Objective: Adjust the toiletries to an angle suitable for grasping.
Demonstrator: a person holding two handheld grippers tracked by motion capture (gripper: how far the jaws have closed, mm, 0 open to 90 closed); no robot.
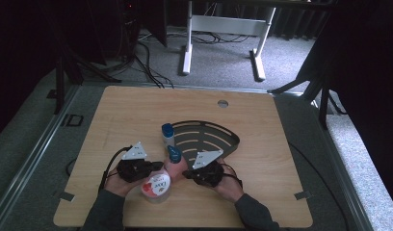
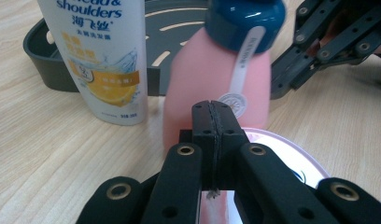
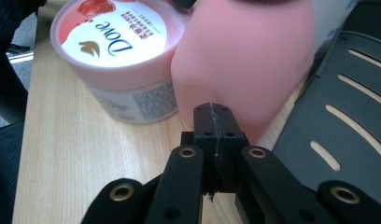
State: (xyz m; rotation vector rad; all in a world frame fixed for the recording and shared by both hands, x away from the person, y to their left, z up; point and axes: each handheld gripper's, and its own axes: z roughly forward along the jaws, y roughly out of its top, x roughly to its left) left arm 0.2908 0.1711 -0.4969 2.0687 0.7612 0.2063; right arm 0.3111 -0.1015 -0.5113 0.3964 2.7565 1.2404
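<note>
A pink bottle with a blue cap (image 1: 174, 161) (image 2: 216, 79) (image 3: 244, 60) stands near the table's front, between my two grippers. Left of it, my left gripper (image 1: 158, 166) (image 2: 212, 116) is shut with nothing in its jaws, tips close to the bottle. From the right, my right gripper (image 1: 185, 174) (image 3: 213, 122) is shut and empty, tips at the bottle's side. A Dove jar (image 1: 156, 185) (image 3: 115, 51) sits in front of the bottle. Behind stands a white shampoo bottle (image 1: 168, 134) (image 2: 102, 56). A dark slotted corner shelf (image 1: 209, 137) (image 2: 44, 51) (image 3: 342, 121) lies behind.
The wooden table (image 1: 137, 110) has a round cable hole (image 1: 223, 103) at its far edge. A white desk frame (image 1: 223, 29) and cables stand on the grey floor beyond. Dark curtains close in both sides.
</note>
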